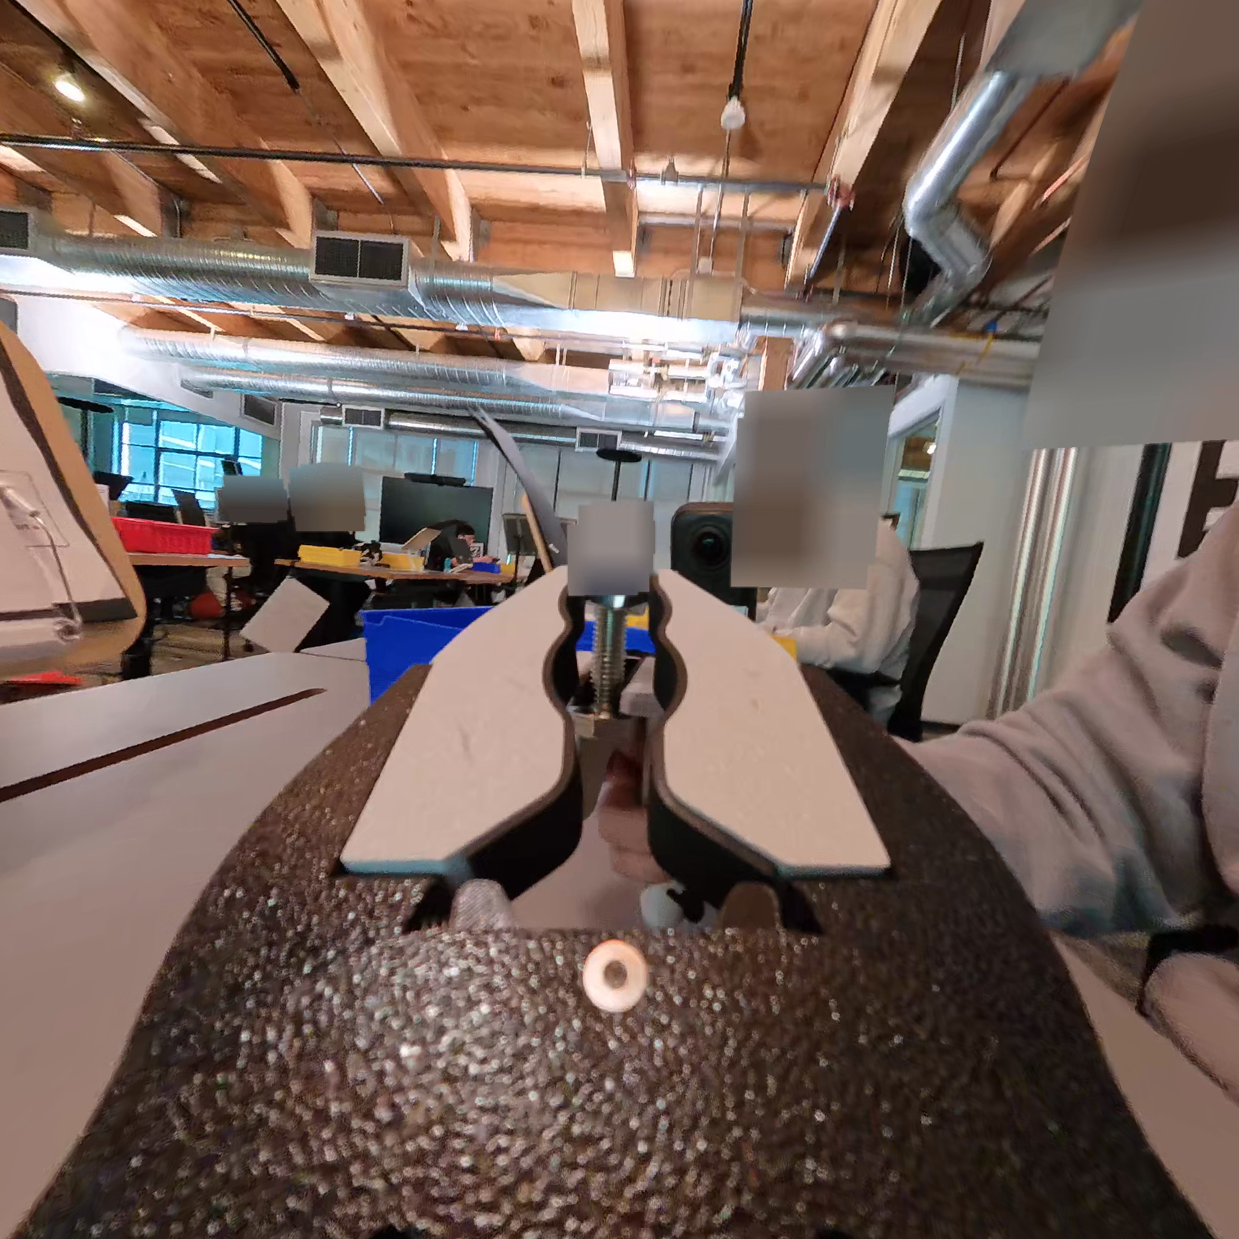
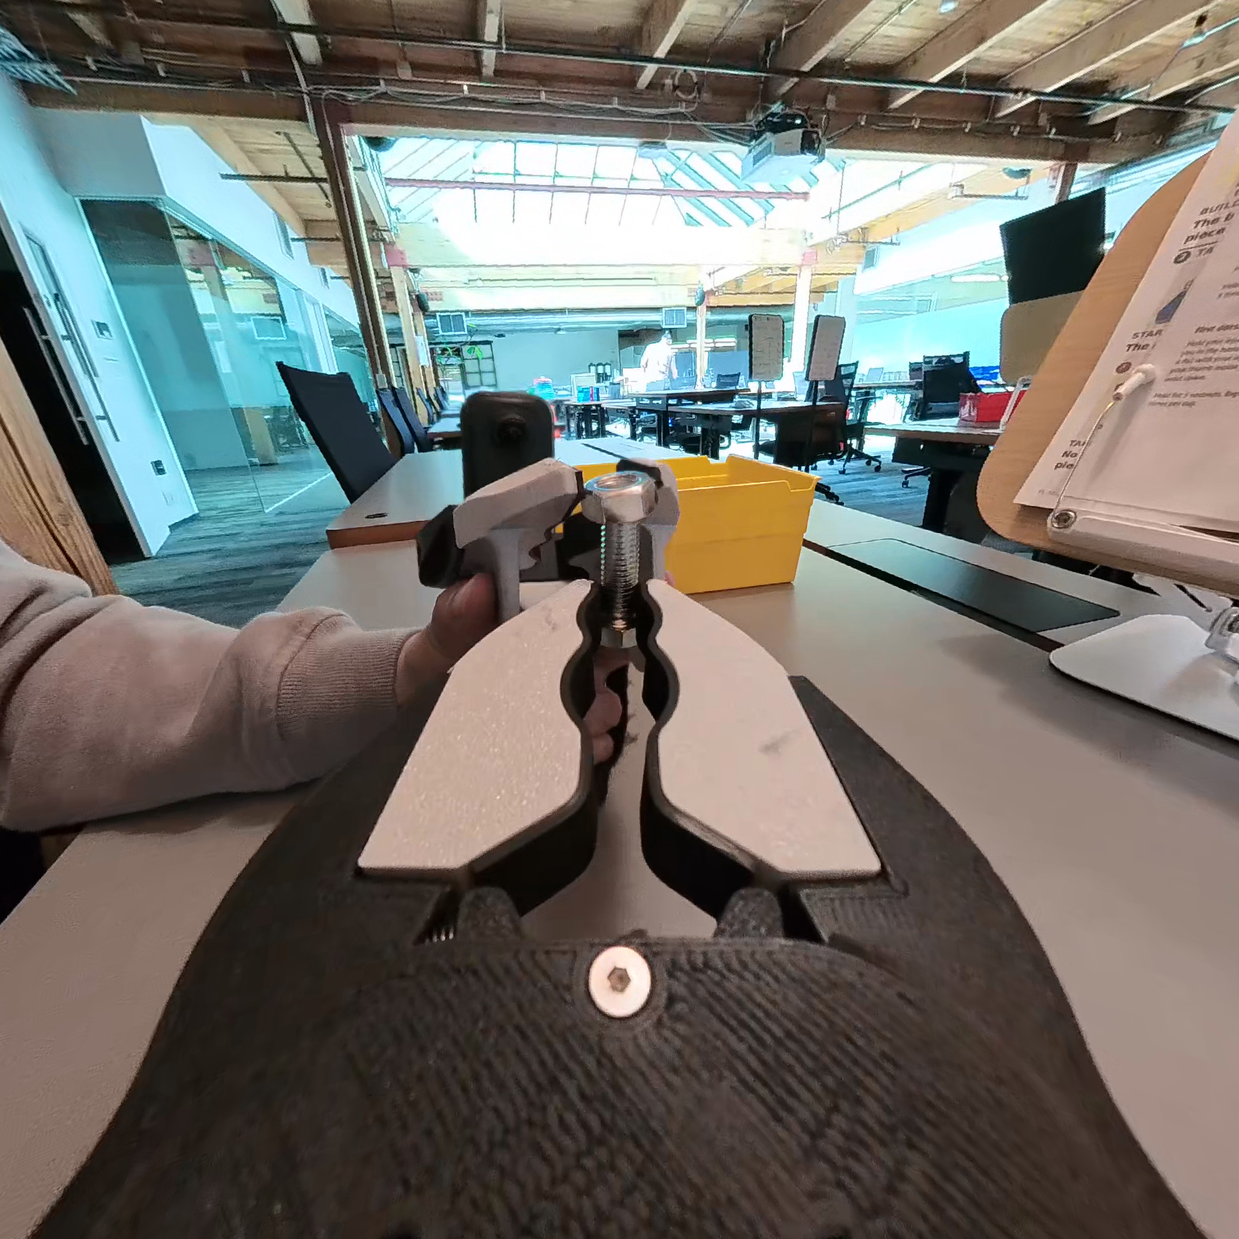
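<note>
A steel hex bolt (image 2: 620, 536) stands upright between my two grippers, which face each other above a white table (image 2: 938, 704). My right gripper (image 2: 618, 593) is shut on the bolt's threaded shaft near its lower end, just above a nut (image 2: 617, 637). My left gripper (image 1: 610, 583) is shut on the bolt's hex head; the right wrist view shows its fingers (image 2: 523, 509) pressed on both sides of the head (image 2: 620, 493). In the left wrist view the shaft (image 1: 607, 657) runs down from my fingertips to the nut (image 1: 603, 721), and a blurred patch covers the head.
A yellow bin (image 2: 737, 523) stands just behind the bolt. A black camera (image 2: 506, 436) stands on the table. A paper stand (image 2: 1140, 416) is at the right, a blue bin (image 1: 416, 643) beyond. A sleeved arm (image 2: 167, 697) holds the left gripper. People sit at desks. Less than 4 cm separates the two grippers' tips.
</note>
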Tool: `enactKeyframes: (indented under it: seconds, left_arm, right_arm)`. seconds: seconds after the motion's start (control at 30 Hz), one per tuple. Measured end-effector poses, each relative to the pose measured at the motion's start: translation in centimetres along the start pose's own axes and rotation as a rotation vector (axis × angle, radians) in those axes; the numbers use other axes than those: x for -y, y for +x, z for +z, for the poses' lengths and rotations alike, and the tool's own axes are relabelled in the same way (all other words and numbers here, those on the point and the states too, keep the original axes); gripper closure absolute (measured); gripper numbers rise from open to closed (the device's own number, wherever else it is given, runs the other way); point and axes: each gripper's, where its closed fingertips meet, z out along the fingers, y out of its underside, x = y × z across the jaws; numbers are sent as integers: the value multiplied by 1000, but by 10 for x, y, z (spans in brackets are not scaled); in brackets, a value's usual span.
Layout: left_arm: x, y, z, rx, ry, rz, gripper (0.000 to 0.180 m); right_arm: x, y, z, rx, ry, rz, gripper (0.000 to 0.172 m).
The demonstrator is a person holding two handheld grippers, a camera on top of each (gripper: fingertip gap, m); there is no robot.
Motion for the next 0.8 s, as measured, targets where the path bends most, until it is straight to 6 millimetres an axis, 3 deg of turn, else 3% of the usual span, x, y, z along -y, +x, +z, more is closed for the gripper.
enactKeyframes:
  seconds: [0.43, 0.8]
  left_arm:
    - [0, -3, -1, -31, 87, -131, 164]
    - [-2, -5, -2, -16, 67, -144, 163]
  right_arm:
    - [-1, 2, 0, 1, 5, 14, 163]
    - [-3, 3, -1, 0, -7, 27, 163]
